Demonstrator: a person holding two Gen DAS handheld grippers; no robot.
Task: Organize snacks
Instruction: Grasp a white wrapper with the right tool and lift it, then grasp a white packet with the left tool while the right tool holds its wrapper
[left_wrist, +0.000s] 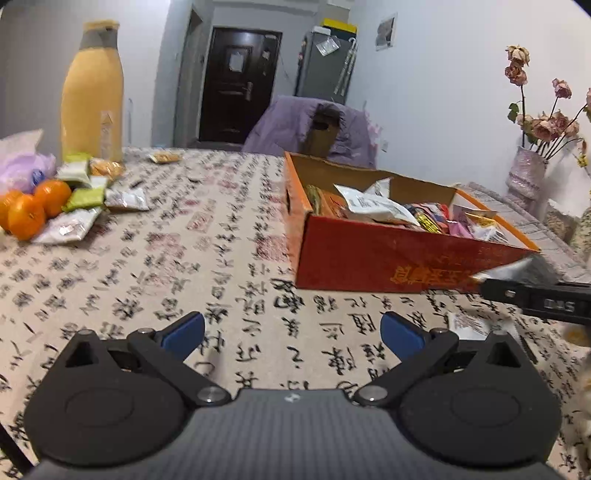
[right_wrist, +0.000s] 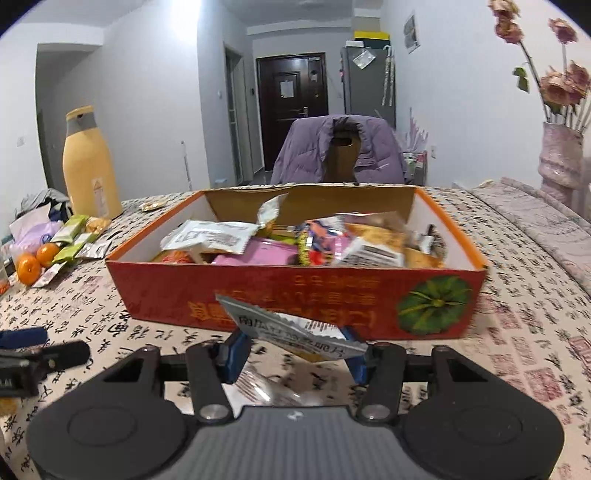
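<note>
A red and orange cardboard box stands on the table, filled with several snack packets. It also shows in the left wrist view. My right gripper is shut on a silver snack packet and holds it just in front of the box's near wall. In the left wrist view that gripper shows at the right edge with the silver packet. My left gripper is open and empty above the tablecloth, left of the box. Loose snack packets lie at the far left.
Oranges and a plastic bag sit by the loose packets. A tall yellow bottle stands behind them. A vase of dried flowers stands at the right. A chair with a purple jacket is behind the table.
</note>
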